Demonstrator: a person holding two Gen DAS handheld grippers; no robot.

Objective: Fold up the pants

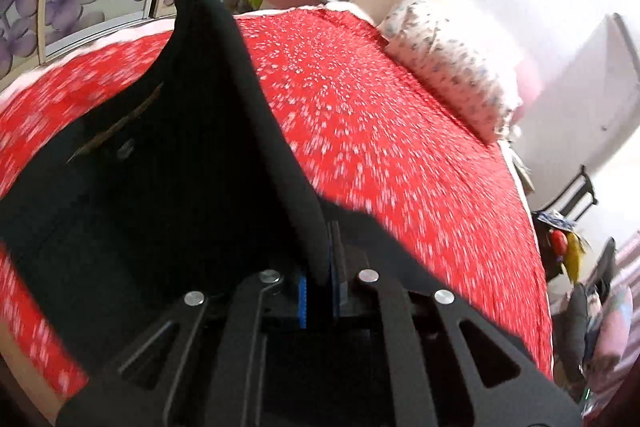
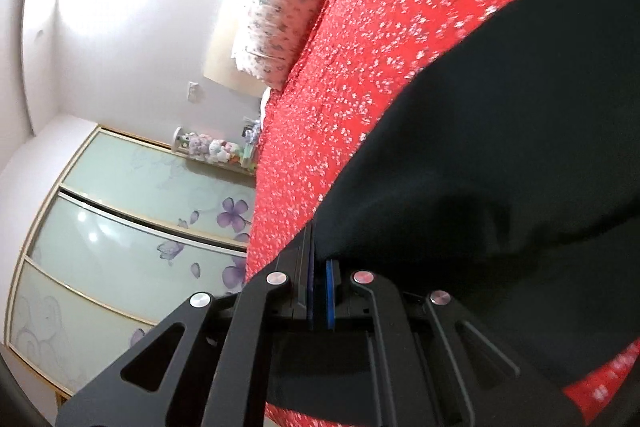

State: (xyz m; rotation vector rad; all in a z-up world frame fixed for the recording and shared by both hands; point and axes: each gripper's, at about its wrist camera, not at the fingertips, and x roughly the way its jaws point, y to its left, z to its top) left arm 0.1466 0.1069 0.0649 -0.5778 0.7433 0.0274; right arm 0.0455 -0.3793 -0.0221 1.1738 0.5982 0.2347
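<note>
Both the left tool (image 1: 318, 291) and the right tool (image 2: 320, 287) are clamped on an edge of the black pants (image 1: 208, 131), lifting it above the red bedspread (image 1: 380, 131) toward 12 o'clock, probably to fold it over.

The black pants (image 1: 168, 187) perhaps hide both fingers' tips; the red bedspread (image 1: 380, 131) is motion-blurred.

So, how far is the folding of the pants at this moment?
Done: both grippers have taken hold. The left gripper is shut on the black pants, and the right gripper is shut on the same cloth. In hand: one edge is raised above the red bedspread; blur suggests motion. Left: no finished fold shows, so laying the raised part over and releasing remain.
</note>
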